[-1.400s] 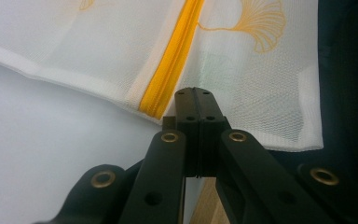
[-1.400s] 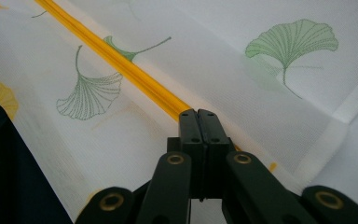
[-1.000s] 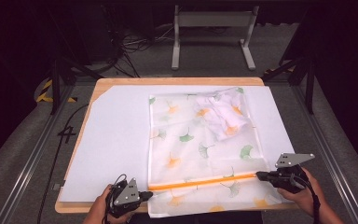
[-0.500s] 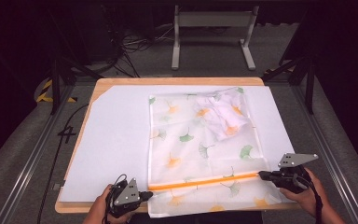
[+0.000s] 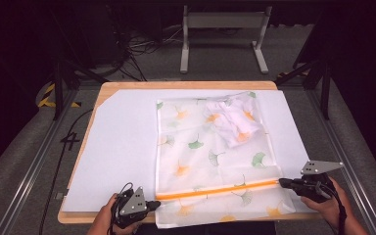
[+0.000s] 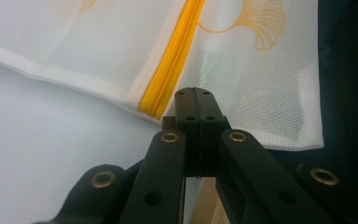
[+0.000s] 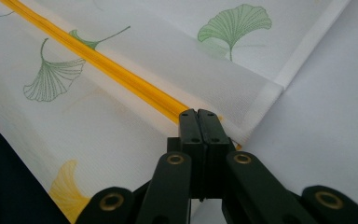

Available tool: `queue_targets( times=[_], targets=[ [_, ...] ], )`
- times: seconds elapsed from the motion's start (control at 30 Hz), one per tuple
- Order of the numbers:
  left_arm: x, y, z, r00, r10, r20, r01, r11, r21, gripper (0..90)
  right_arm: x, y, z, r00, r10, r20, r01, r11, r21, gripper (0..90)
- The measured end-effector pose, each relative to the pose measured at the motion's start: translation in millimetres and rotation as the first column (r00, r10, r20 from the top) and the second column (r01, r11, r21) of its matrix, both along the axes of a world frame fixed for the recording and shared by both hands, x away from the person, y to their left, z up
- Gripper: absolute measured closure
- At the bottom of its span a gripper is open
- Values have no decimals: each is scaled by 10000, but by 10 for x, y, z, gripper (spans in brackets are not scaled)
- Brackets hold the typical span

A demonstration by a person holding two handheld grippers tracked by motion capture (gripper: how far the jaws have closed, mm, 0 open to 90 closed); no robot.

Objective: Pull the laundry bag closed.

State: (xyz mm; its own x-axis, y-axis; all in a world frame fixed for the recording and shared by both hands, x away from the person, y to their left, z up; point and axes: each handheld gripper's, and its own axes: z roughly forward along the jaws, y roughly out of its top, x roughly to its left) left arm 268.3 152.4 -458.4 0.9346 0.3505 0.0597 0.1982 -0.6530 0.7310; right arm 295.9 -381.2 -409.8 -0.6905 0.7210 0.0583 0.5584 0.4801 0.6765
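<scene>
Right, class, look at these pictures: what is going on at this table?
A person holds a gripper in each hand at the near edge of a wooden table covered by a white sheet. A mesh laundry bag printed with ginkgo leaves lies flat on it, with white clothing bunched inside its far corner. The left gripper and the right gripper are each shut on the bag at opposite ends of its orange zipper, which stretches straight between them.
</scene>
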Motion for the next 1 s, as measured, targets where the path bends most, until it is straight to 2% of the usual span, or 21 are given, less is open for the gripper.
queue_targets(
  times=[0.2,0.47,0.63,0.8,0.9,0.93,1.0],
  targets=[
    [0,1,-1,10000,-6,-5,6,10000,-18,900,-6,1,-12,10000,24,-3,-24,10000,-57,900],
    [-5,1,2,10000,33,46,-33,10000,19,900,-14,-22,-56,10000,-60,-75,61,9999,126,900],
    [-7,-7,14,9999,135,-14,-134,9999,88,900,-32,-26,-39,10000,-38,61,37,9997,225,899],
    [11,28,15,9997,218,-124,-218,9998,-23,900,-33,9,-42,9997,-24,241,23,10000,36,894],
    [18,48,19,9993,337,-133,-338,9994,-22,900,-39,-3,-39,9995,-77,294,74,9999,96,883],
    [20,54,16,9989,455,-71,-454,9988,159,900,-43,-11,-36,9994,-125,321,120,9998,171,879],
    [22,76,16,9982,586,-147,-585,9983,67,900,-51,-26,-28,9988,-132,474,124,9998,169,879]
  ],
)
